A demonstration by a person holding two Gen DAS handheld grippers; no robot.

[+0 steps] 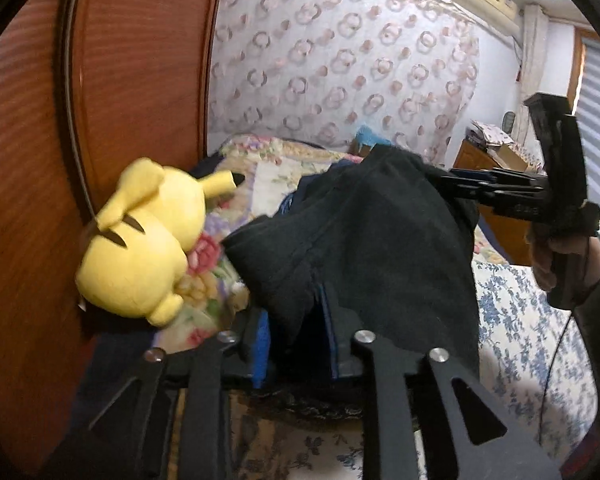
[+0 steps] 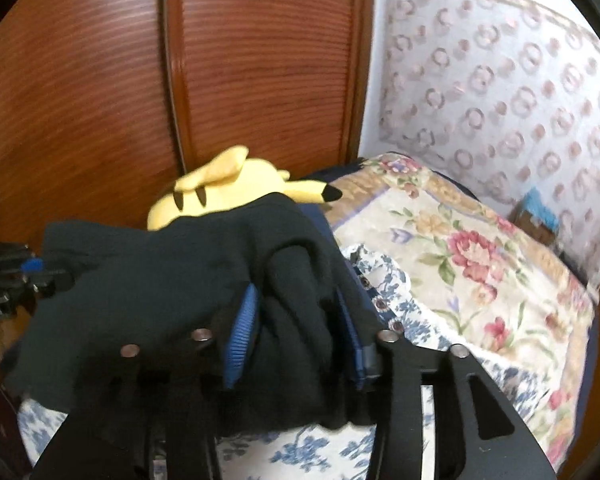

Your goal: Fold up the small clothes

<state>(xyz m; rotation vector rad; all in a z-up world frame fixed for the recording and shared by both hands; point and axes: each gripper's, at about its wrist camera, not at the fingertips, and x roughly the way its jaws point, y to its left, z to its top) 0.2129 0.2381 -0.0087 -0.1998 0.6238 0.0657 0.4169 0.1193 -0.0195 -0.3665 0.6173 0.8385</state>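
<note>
1. Black linkage bars of the left gripper (image 1: 296, 344) fill the bottom of the left wrist view; its blue-padded jaws stand narrowly apart with a fold of the black garment (image 1: 364, 232) between them. Whether the pads press the cloth cannot be told.
2. Right gripper (image 2: 296, 344), in its own view, has its blue-padded jaws moderately apart, with a thick bunch of the same garment lying between them. Cloth fills most of the gap; contact with the right pad cannot be confirmed.
3. Seen from the left wrist view, the right gripper reaches the far right edge of the garment, carried by a hand (image 1: 548, 256).
4. Garment position: suspended between the two grippers, sagging in the middle, above the bed (image 2: 452, 216) with its floral cover and blue-flowered sheet (image 1: 532, 344).
5. Yellow plush toy (image 1: 140, 248) lies on the bed beyond the garment, against the wooden wardrobe doors (image 2: 260, 60).
</note>
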